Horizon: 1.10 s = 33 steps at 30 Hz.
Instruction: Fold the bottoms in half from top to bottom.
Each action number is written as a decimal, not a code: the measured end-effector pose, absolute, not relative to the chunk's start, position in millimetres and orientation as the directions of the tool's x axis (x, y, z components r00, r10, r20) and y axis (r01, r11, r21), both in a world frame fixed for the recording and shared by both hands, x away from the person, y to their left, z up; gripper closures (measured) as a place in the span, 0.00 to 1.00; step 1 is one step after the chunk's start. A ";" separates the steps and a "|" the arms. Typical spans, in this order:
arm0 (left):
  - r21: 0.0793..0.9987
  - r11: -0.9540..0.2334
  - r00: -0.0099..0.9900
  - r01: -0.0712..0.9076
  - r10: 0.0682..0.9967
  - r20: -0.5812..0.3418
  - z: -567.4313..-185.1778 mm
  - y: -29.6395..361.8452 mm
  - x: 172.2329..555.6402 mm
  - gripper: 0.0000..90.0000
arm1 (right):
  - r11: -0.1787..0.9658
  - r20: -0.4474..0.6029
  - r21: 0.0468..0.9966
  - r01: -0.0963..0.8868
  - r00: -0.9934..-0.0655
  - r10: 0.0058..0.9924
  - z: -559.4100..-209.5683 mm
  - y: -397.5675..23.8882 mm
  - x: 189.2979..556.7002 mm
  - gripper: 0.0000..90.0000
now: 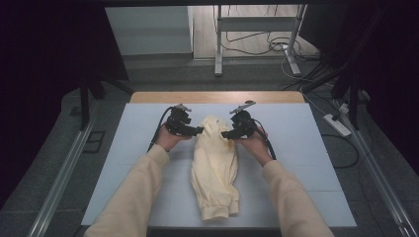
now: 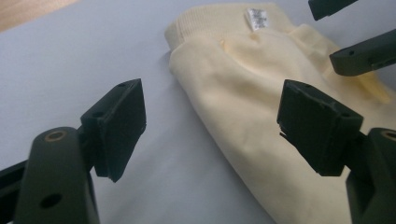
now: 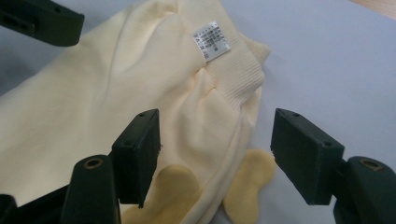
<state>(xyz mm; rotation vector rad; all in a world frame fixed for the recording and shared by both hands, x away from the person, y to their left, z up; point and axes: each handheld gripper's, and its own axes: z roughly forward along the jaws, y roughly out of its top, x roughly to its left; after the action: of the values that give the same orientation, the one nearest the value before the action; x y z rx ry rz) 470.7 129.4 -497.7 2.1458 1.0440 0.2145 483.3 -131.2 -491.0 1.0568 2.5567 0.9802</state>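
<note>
Small white care label (image 3: 212, 41) sewn inside the ribbed far hem of the folded pale-yellow knit garment (image 1: 215, 165); print too small to read. Left hand-held gripper (image 1: 196, 130) and right hand-held gripper (image 1: 226, 134) flank the far end, jaws spread wide, gripping nothing. Garment lies lengthwise mid-desk on the white desk (image 1: 306, 163), cuffs at the near edge.

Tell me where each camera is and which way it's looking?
High view: above the table, looking forward and down at the yellow garment; forearms, left gripper, right gripper show.
Left gripper view: rides the left gripper, facing the garment's edge.
Right gripper view: rides the right gripper, facing its white label.
All share the garment.
</note>
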 end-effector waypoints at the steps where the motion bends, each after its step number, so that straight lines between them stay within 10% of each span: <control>1: 0.671 -0.411 0.658 0.617 0.737 -0.155 -499.3 128.1 471.0 0.26 | 0.523 0.060 0.648 0.554 -0.721 0.690 -492.4 -131.4 484.9 0.37; 22: 0.617 -0.464 0.687 0.636 0.705 -0.179 -522.9 107.3 477.6 0.37 | 0.519 0.094 0.605 0.604 -0.701 0.707 -516.7 -135.5 499.8 0.39; 33: 0.593 -0.477 0.700 0.649 0.679 -0.221 -527.5 101.6 476.7 0.62 | 0.537 0.159 0.596 0.597 -0.743 0.650 -515.8 -132.8 499.3 0.70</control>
<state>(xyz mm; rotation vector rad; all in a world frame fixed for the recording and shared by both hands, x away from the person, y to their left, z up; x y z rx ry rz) 476.7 101.6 -527.5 2.2413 1.0080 0.0580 499.3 -132.8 -515.8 1.0908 2.6812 0.9909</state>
